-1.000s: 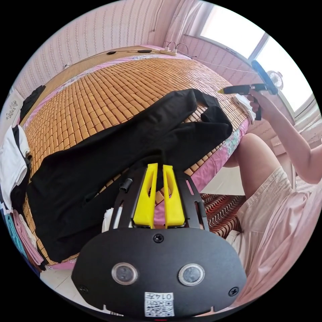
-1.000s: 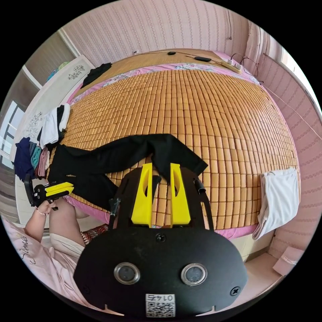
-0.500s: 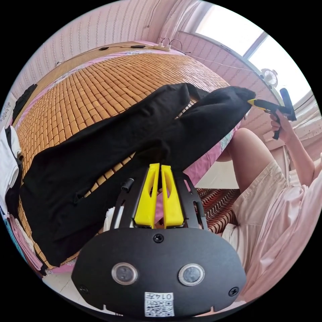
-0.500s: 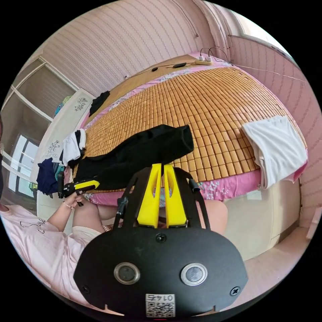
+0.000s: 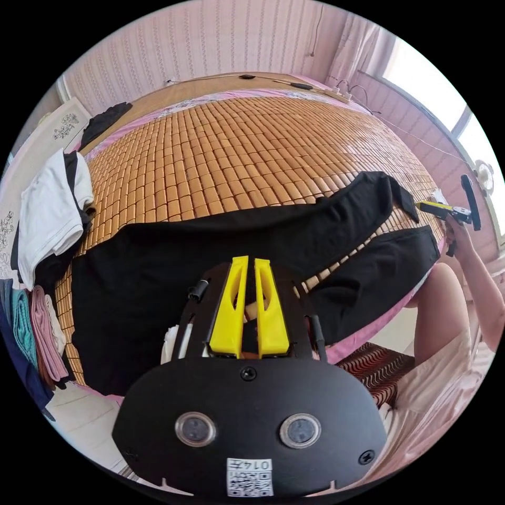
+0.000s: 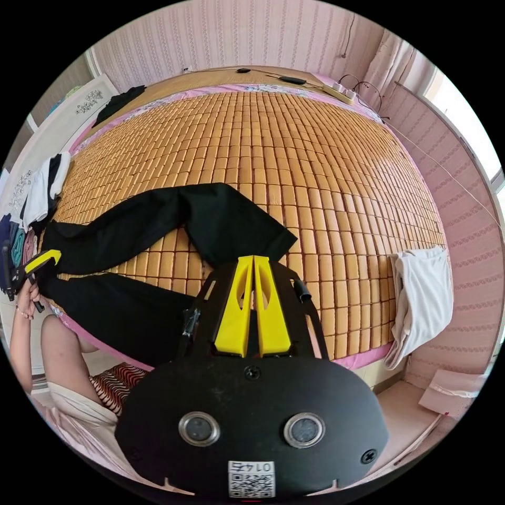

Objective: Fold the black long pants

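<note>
The black long pants [image 5: 158, 252] lie spread lengthwise along the near edge of a bamboo-mat bed [image 5: 236, 142], the two legs parted in a narrow V. My left gripper [image 5: 247, 259] sits over the waist end, jaws almost together on the black cloth. In the right gripper view that same gripper [image 6: 44, 258] is at the far left end of the pants [image 6: 158, 221]. My right gripper [image 6: 253, 258] has its jaws together at the hem of the upper leg. It also appears in the left gripper view [image 5: 428, 206], touching that hem. The lower leg hangs partly over the bed's edge.
A folded white garment [image 6: 421, 294] lies at the right edge of the bed. A heap of white and dark clothes [image 5: 47, 210] and a folded stack [image 5: 31, 326] sit at the left end. The person's leg [image 5: 436, 305] stands by the bedside above a striped rug [image 5: 373, 363].
The leg that the right gripper held lifted half a second ago now lies flat on the mat. Both grippers have moved apart, stretching the pants out lengthwise.
</note>
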